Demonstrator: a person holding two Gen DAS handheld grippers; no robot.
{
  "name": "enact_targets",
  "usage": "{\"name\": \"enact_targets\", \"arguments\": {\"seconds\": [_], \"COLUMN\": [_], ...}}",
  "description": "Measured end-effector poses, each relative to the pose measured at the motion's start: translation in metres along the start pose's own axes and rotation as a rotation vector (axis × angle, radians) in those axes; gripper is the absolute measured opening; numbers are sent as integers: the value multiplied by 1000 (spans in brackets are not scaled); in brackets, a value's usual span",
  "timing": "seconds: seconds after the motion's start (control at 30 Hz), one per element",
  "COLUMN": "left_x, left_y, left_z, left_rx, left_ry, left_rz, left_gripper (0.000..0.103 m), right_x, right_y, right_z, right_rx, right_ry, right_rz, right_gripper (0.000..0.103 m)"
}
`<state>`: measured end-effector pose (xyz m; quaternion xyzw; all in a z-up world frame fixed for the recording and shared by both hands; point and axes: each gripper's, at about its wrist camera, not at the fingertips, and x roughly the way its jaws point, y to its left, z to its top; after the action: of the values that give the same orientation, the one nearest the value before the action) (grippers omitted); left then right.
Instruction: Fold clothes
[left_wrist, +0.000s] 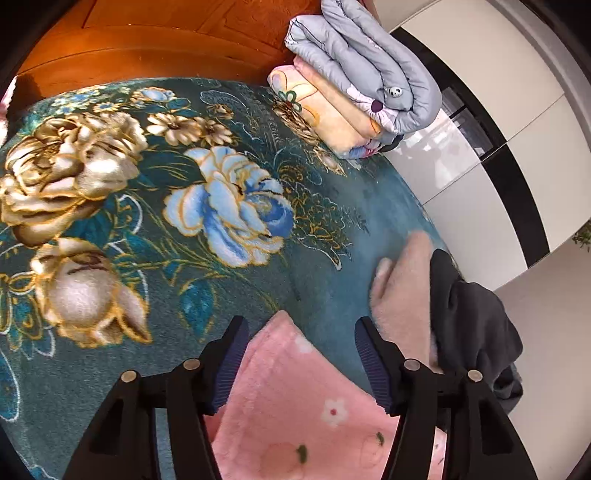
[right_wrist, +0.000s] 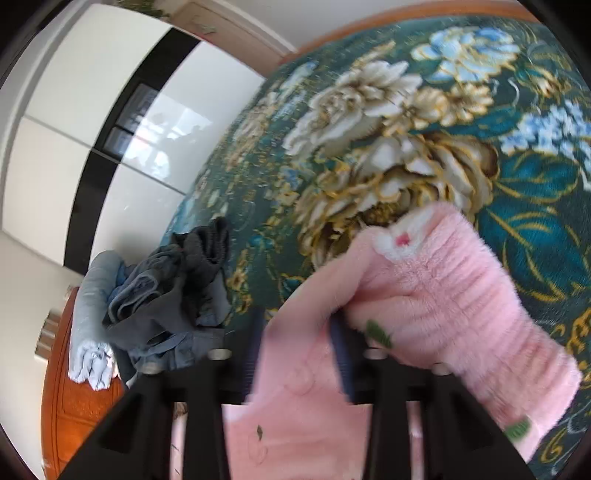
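Note:
A pink fleece garment (left_wrist: 314, 413) with small flower and fruit prints lies on the floral teal blanket (left_wrist: 147, 221) covering the bed. My left gripper (left_wrist: 299, 339) is open, its jaws apart above a corner of the pink garment. In the right wrist view my right gripper (right_wrist: 301, 325) is shut on the pink garment (right_wrist: 424, 295), holding a bunched fold near its ribbed cuff above the blanket (right_wrist: 369, 129).
A pale pink garment (left_wrist: 402, 280) and a dark grey one (left_wrist: 476, 325) lie at the bed's right edge. Folded quilts (left_wrist: 362, 77) are stacked by the wooden headboard (left_wrist: 147, 33). A pile of grey and blue clothes (right_wrist: 173, 295) lies at the bed edge. White wardrobe doors (right_wrist: 110, 129) stand beside the bed.

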<state>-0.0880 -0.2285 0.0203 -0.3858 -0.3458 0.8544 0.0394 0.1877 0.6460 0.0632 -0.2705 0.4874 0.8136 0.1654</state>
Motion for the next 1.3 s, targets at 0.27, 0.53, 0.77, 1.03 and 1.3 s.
{"name": "enact_targets", "arguments": {"seconds": [0.27, 0.53, 0.77, 1.03, 1.3], "left_x": [-12, 1, 11, 13, -77], "left_y": [69, 69, 63, 61, 18], "left_z": [-66, -73, -72, -69, -40], "left_rx": [-115, -134, -159, -260, -124], "left_ry": [135, 93, 17, 13, -77], "left_rz": [-42, -47, -7, 60, -162], "left_gripper": [69, 70, 68, 14, 10], "right_x": [-65, -100, -59, -41, -87], "right_y": [-21, -92, -94, -95, -35], "right_z": [-50, -92, -81, -64, -29], "right_rx": [-92, 69, 102, 220, 77], "right_ry": [10, 77, -6, -117, -162], "right_rz": [73, 4, 36, -5, 125], "right_gripper": [57, 68, 68, 42, 13]}}
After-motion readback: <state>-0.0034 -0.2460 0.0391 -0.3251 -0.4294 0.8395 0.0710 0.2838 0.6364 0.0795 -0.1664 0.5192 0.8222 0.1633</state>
